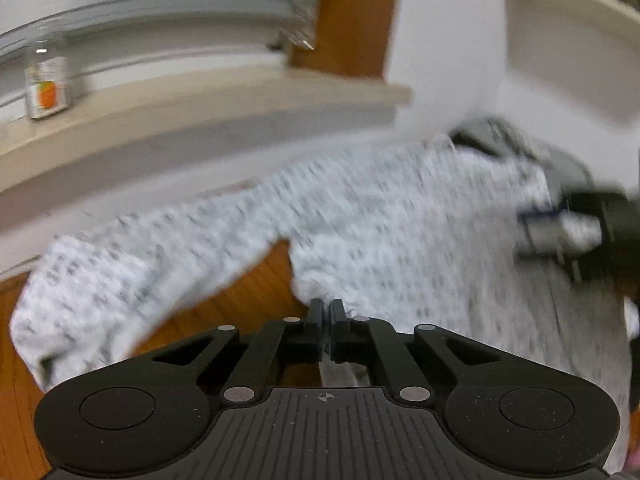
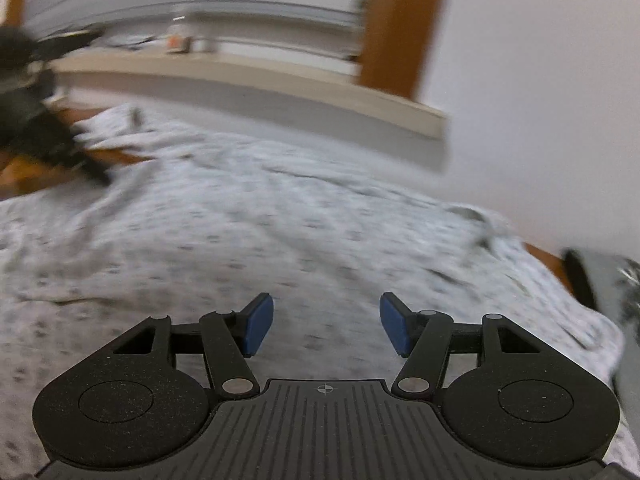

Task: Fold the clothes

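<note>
Two tools work a white grey-speckled fabric garment (image 2: 280, 220) on the wooden bench (image 1: 240, 296): left tool (image 1: 326, 308) pinches its edge, right tool (image 2: 327, 324) hovers agape.

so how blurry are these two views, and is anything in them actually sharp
Left wrist view: heavy motion smear across the patterned garment and the jar on the ledge; only the left gripper, shut on the fabric, is crisp. Right wrist view: the same smear on the garment, while the open right gripper stays sharp. Both bend straight lines, fisheye style.
</note>
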The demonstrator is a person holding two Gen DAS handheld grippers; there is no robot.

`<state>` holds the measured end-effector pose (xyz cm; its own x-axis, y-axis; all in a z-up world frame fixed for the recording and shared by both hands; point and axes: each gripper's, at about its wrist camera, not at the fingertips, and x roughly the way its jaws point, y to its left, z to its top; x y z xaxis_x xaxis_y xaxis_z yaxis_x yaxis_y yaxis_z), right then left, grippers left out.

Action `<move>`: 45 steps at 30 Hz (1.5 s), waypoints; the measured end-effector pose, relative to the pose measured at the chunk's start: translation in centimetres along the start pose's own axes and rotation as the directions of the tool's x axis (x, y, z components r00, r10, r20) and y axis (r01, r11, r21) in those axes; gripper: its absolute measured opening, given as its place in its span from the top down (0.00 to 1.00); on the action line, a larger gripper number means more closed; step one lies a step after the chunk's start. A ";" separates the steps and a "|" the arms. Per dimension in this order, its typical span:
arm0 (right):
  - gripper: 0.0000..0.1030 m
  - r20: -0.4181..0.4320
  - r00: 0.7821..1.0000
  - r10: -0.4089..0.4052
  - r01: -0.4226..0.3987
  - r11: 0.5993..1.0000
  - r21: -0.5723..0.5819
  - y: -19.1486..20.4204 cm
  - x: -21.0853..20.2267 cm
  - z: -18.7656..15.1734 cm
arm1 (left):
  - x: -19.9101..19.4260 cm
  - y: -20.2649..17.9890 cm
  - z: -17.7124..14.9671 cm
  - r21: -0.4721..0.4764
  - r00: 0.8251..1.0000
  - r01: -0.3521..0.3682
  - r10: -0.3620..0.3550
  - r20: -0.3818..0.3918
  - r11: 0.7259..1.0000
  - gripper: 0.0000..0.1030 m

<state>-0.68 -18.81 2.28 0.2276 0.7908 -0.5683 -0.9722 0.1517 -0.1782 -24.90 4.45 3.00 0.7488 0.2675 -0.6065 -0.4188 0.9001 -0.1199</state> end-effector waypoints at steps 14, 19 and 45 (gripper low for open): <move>0.42 -0.036 0.971 0.237 -0.240 0.958 -0.155 9.0 3.4 4.4 | 3.7 2.2 8.9 -0.031 0.992 -0.072 0.075 0.098 0.997 0.97; 0.42 -0.040 0.985 0.166 -0.168 0.985 -0.042 7.1 5.5 5.0 | 6.5 0.9 8.5 0.021 0.996 -0.066 0.064 0.058 0.998 0.85; 0.64 -0.038 0.986 0.161 -0.157 0.983 0.093 12.8 6.1 10.8 | -1.2 9.7 1.6 -0.106 0.985 0.063 -0.044 0.169 0.992 0.00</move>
<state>-12.33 -5.65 5.27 0.0703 0.7817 -0.6196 -0.9967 0.0807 -0.0113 -29.05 13.38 3.86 0.8429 0.2816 -0.4586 -0.4228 0.8737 -0.2406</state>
